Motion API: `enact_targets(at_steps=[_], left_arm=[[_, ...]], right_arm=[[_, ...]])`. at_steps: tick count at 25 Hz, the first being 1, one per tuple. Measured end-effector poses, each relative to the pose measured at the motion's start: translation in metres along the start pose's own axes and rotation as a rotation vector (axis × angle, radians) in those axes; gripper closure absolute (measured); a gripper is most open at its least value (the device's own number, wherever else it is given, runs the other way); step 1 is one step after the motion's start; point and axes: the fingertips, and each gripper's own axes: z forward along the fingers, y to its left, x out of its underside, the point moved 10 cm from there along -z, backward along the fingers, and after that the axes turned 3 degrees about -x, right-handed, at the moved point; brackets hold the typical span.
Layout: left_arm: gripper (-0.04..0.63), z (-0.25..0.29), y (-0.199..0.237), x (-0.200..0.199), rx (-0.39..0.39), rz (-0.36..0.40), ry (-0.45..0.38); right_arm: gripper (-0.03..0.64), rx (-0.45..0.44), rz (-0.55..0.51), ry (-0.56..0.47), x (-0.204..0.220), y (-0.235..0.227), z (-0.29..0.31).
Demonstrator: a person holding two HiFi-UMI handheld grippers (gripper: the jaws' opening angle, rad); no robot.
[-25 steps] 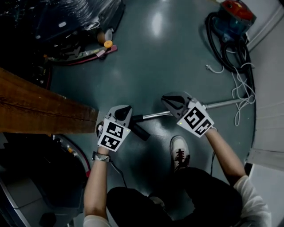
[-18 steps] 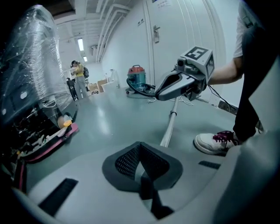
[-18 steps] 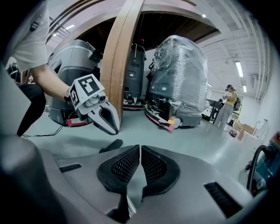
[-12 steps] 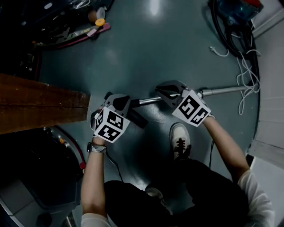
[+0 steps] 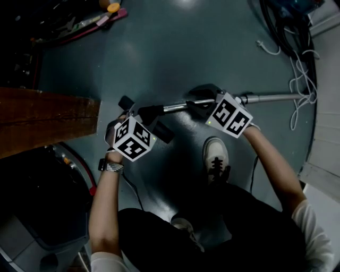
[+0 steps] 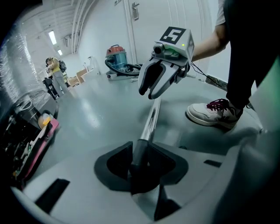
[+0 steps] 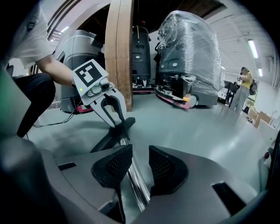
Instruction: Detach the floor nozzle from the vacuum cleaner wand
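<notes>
left hand-held gripper (image 6: pixel 141 162) jaws just opened, loosely straddling the floor nozzle (image 7: pixel 114 134) neck down on the floor (image 5: pixel 180 48). right hand-held gripper (image 7: pixel 133 168) also just opened, unclamped around the wand (image 5: pixel 178 107). clamp both firmly, then pull straight along the axis.

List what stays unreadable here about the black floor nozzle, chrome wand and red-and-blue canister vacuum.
Black plastic floor nozzle: head view, the left gripper covers its middle; left gripper view, only a dark neck shows between the jaws.
Any catch joining it to the chrome metal wand: too dark in every view.
Red-and-blue canister vacuum: head view, cut by the top edge.
The right gripper, like the left, has just been opening its jaws, wand between them.
</notes>
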Motion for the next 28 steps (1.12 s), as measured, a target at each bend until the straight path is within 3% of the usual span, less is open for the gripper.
enact_targets(at_steps=[6, 13, 21, 28], left_arm=[[0.405, 0.016, 0.0, 0.006, 0.062, -0.006, 0.043], [0.359, 0.031, 0.004, 0.014, 0.091, -0.03, 0.076], [0.35, 0.051, 0.005, 0.016, 0.106, -0.003, 0.089], [0.35, 0.071, -0.001, 0.016, 0.122, 0.089, 0.143]], right_arm=[[0.422, -0.098, -0.016, 0.092, 0.022, -0.001, 0.014], [0.387, -0.194, -0.044, 0.162, 0.039, -0.006, 0.03], [0.38, -0.265, -0.124, 0.264, 0.05, -0.012, 0.053], [0.374, -0.313, -0.15, 0.28, 0.052, -0.012, 0.062]])
